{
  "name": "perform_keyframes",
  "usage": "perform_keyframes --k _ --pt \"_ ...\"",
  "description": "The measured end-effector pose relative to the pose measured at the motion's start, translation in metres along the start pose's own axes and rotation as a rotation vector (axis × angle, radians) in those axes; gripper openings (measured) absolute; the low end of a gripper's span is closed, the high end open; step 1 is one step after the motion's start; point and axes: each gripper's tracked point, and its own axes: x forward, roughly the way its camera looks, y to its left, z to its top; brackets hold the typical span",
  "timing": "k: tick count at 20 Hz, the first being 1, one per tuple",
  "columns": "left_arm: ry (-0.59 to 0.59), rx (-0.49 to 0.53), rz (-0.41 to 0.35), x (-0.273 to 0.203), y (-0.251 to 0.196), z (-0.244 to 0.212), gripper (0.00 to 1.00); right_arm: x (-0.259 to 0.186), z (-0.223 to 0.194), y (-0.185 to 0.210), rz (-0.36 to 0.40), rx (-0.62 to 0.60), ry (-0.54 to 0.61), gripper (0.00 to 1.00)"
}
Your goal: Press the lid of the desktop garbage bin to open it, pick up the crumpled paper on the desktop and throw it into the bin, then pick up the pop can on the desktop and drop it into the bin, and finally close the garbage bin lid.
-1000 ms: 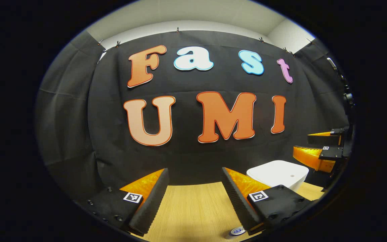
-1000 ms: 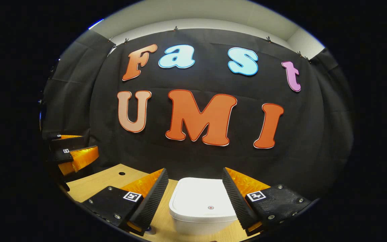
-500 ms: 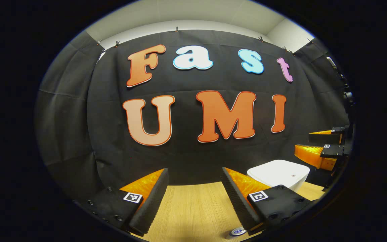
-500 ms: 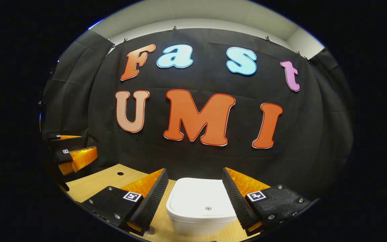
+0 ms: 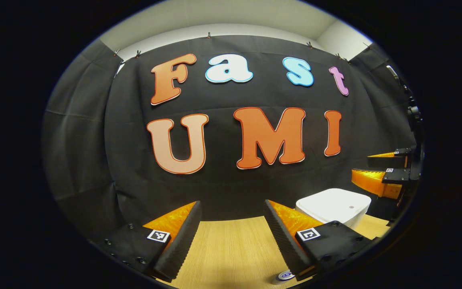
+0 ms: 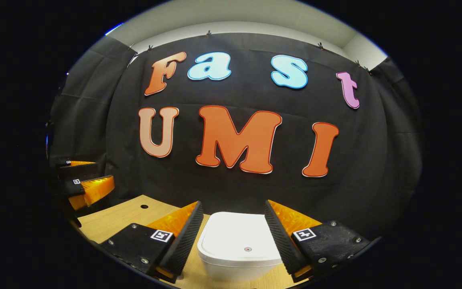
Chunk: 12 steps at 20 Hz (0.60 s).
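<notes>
The white desktop bin (image 6: pixel 239 249) stands on the wooden table with its lid down, a small round mark near the lid's front. My right gripper (image 6: pixel 231 233) hangs open above and in front of it, the bin showing between its fingers. In the left gripper view the same bin (image 5: pixel 335 206) sits at the right, with the right gripper (image 5: pixel 383 172) above and beyond it. My left gripper (image 5: pixel 233 235) is open over bare table. The top of the pop can (image 5: pixel 285 275) peeks out at the bottom edge, below the left gripper's right-hand finger. In the right gripper view the left gripper (image 6: pixel 84 182) shows at far left.
The wooden table (image 5: pixel 231 249) runs back to the black cloth wall. A small round hole (image 6: pixel 144 206) lies in the tabletop to the left of the bin.
Both grippers have drifted only slightly. The bin sits a little lower and closer between the right gripper's fingers. Both stay open.
</notes>
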Motion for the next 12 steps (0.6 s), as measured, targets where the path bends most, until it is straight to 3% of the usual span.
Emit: perform_keyframes --k 2,5,8,9,10,12 --pt "0.002 0.001 0.003 -0.001 0.001 -0.001 0.95 0.001 -0.001 -0.004 -0.006 -0.002 0.003 0.84" --pt "0.006 0.004 0.006 -0.003 0.001 -0.001 0.99 0.001 -0.002 -0.014 -0.022 0.016 0.004 0.69" --pt "0.012 0.002 0.006 -0.004 0.001 -0.004 1.00 0.002 -0.006 -0.023 -0.040 0.025 0.016 0.45" --pt "0.015 0.003 0.005 -0.004 -0.001 -0.006 1.00 0.002 -0.010 -0.028 -0.052 0.026 0.024 0.45" --pt "0.018 0.005 0.005 -0.005 -0.001 -0.007 0.99 0.003 -0.013 -0.032 -0.063 0.029 0.031 0.33" --pt "0.024 0.009 0.005 -0.005 -0.002 -0.008 0.99 0.005 -0.021 -0.040 -0.084 0.035 0.052 0.22"
